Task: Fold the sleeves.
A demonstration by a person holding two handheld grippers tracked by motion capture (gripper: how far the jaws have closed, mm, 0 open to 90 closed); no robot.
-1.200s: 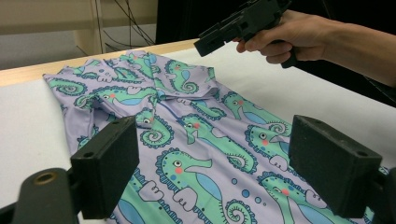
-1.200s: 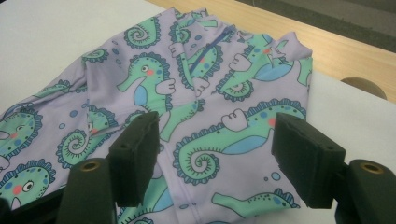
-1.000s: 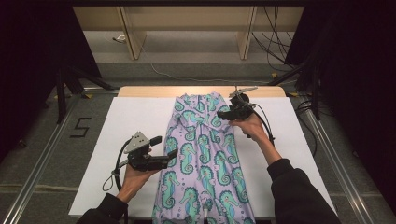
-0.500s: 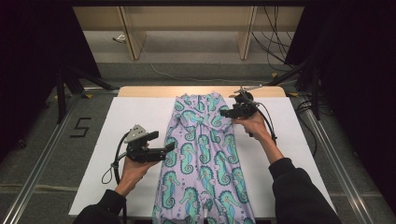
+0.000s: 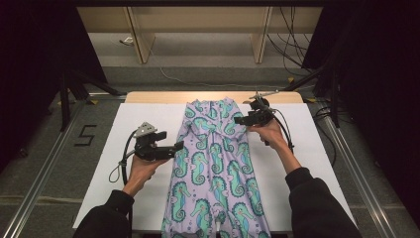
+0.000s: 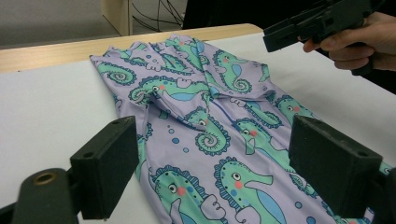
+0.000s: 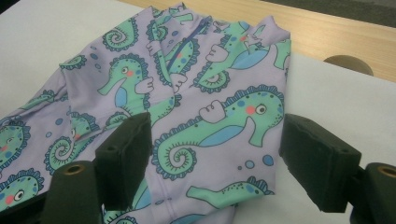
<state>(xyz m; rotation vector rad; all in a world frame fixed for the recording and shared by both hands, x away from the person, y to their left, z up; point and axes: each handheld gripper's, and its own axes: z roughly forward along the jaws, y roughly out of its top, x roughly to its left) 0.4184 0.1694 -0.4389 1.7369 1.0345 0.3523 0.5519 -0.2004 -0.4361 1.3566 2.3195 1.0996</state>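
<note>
- The seahorse-print garment (image 5: 215,168) lies flat along the middle of the white tabletop (image 5: 317,148), its collar end near the far wooden edge (image 5: 148,97) and its lower end running off the near side.
- It looks thin, soft and stretchy, so it will likely sag and fold when lifted and slide easily over the smooth surface; nothing about it seems fragile.
- A doubled hem or folded side edge should give the firmest hold; a pinch in mid-panel would probably just pull up a peak.
- The left gripper (image 5: 171,148) hovers just beside the garment's left edge, jaws apart and empty.
- The right gripper (image 5: 241,119) sits over the top right corner by the folded sleeve (image 7: 243,116); its jaws have just been opening, with cloth below them but not pinched.
- Bare tabletop flanks both sides, giving room to spread or fold; the far edge is close to the collar (image 7: 201,23).
</note>
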